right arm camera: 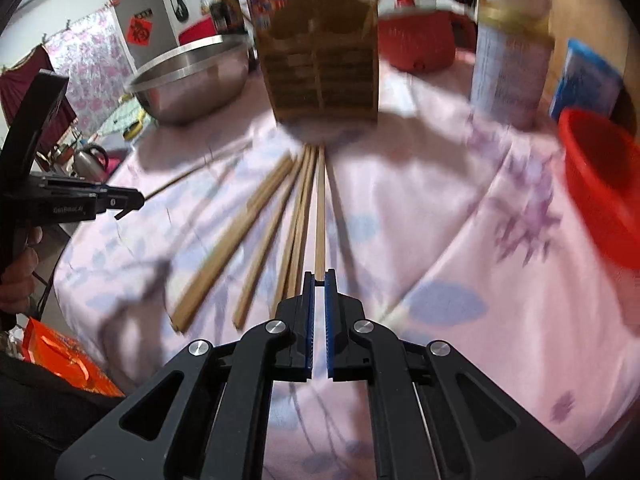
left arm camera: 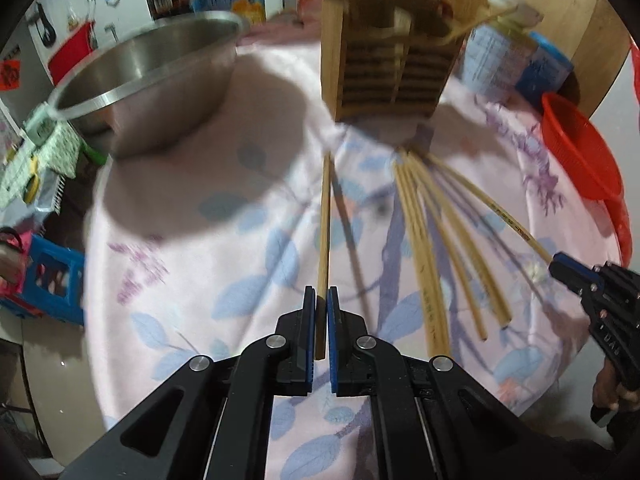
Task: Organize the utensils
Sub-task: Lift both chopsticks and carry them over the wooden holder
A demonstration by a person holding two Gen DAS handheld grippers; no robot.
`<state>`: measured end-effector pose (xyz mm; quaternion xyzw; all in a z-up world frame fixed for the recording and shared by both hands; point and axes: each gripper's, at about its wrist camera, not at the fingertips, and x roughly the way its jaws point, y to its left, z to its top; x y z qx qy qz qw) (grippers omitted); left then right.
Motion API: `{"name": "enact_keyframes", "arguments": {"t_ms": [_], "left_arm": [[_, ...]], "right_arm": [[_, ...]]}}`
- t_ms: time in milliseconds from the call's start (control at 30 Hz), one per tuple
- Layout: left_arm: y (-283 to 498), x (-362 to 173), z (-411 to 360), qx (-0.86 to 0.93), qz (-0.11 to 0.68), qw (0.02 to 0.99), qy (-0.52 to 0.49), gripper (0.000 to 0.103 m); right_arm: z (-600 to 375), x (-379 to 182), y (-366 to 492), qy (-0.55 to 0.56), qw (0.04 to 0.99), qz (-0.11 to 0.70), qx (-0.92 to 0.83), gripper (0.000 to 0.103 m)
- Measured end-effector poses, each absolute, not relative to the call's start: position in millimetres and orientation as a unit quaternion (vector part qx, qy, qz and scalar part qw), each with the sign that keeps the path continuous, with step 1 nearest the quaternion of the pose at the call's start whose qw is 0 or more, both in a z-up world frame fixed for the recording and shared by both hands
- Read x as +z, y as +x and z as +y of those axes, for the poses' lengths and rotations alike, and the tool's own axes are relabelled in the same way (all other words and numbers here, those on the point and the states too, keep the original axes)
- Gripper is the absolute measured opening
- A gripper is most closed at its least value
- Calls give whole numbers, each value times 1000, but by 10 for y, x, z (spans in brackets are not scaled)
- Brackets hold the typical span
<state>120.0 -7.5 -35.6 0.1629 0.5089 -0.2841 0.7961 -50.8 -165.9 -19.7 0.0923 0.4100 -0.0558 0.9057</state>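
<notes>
- Left gripper, black with blue pads: jaws narrow, clamped on one pale wooden chopstick, held near its lower end, the rest pointing away toward the holder.
- Right gripper, same black and blue build: jaws narrow too, pinching the near end of another thin wooden chopstick, which runs straight ahead toward the holder.
- Loose bamboo chopsticks: lying fanned out on the pink floral tablecloth, far tips gathered close together just in front of the holder, near ends spread apart.
- Slatted wooden utensil holder: standing upright at the far side of the cloth, with two compartments side by side; contents blurred, cannot tell.
- Large round stainless steel bowl: on the cloth, to the left of the holder, apart from it.
- Red plastic mesh basket: at the right edge of the table, well apart from the chopsticks.
- White labelled container: behind the basket, right of the holder, blurred.
- Hand on the left gripper's handle, seen at the left edge of the right wrist view.
</notes>
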Motion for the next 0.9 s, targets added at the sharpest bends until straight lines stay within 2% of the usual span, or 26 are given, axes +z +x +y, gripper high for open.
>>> {"name": "enact_keyframes", "arguments": {"t_ms": [233, 333, 367, 433, 533, 700, 900], "left_arm": [[1199, 182, -115, -290, 472, 821, 136, 6], [1233, 327, -112, -292, 460, 829, 126, 6], [1232, 360, -112, -292, 455, 832, 125, 6], [1245, 374, -108, -290, 454, 834, 121, 6], [1273, 344, -94, -287, 464, 831, 111, 6], [1310, 288, -99, -283, 473, 827, 109, 6], [1340, 322, -146, -280, 474, 826, 120, 6]], "right_arm": [[-1732, 476, -403, 83, 940, 326, -51, 2], [-1773, 599, -326, 93, 942, 322, -32, 2], [-1790, 569, -289, 95, 938, 332, -19, 2], [-1794, 454, -277, 95, 931, 352, -14, 10], [-1835, -9, -306, 105, 907, 408, -11, 21], [-1953, -591, -451, 139, 879, 456, -37, 21], [-2028, -811, -472, 165, 875, 451, -61, 21]]}}
